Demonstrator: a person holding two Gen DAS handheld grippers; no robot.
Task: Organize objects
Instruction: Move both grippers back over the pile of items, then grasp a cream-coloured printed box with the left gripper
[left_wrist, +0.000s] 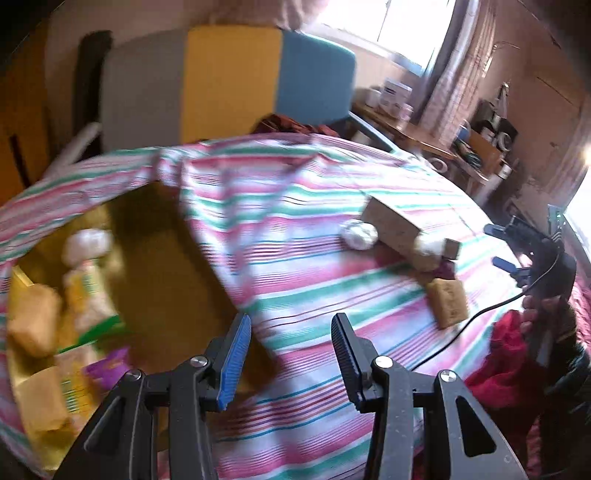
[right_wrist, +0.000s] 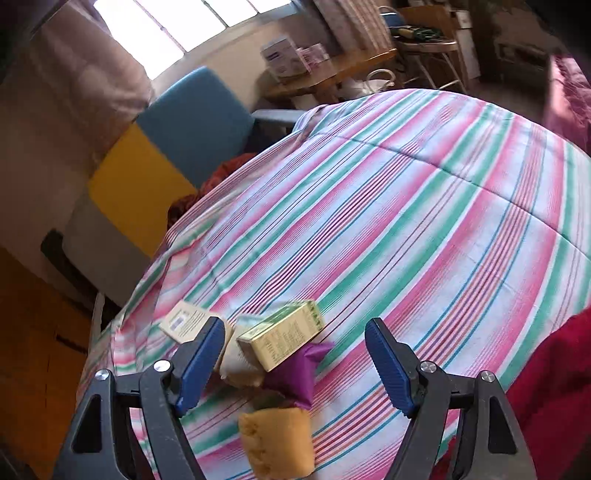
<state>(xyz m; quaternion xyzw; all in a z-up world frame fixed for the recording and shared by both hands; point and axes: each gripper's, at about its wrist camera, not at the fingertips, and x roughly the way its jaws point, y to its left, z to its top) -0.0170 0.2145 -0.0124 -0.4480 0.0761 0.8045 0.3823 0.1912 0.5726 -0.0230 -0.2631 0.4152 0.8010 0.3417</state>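
In the right wrist view a small pile lies on the striped cloth (right_wrist: 406, 229): a green-and-yellow carton (right_wrist: 280, 332), a purple packet (right_wrist: 299, 376), a tan packet (right_wrist: 277, 443), a white lump (right_wrist: 236, 362) and a pale card (right_wrist: 184, 319). My right gripper (right_wrist: 295, 323) hovers over the pile, open, its pads touching nothing. In the left wrist view my left gripper (left_wrist: 291, 321) is open and empty, at the edge of a yellow box (left_wrist: 155, 266) holding a white-capped bottle (left_wrist: 86, 251) and several packets. The pile (left_wrist: 447, 302) and the right gripper (left_wrist: 496, 245) show at the right.
A brown cardboard box (left_wrist: 391, 225) and a white ball (left_wrist: 358, 234) lie by the pile. A red cloth (left_wrist: 502, 354) and a black cable (left_wrist: 480, 314) lie near the person's hand (left_wrist: 543, 314). A blue, yellow and grey chair (left_wrist: 229, 77) stands behind, beside a cluttered wooden desk (left_wrist: 413, 129).
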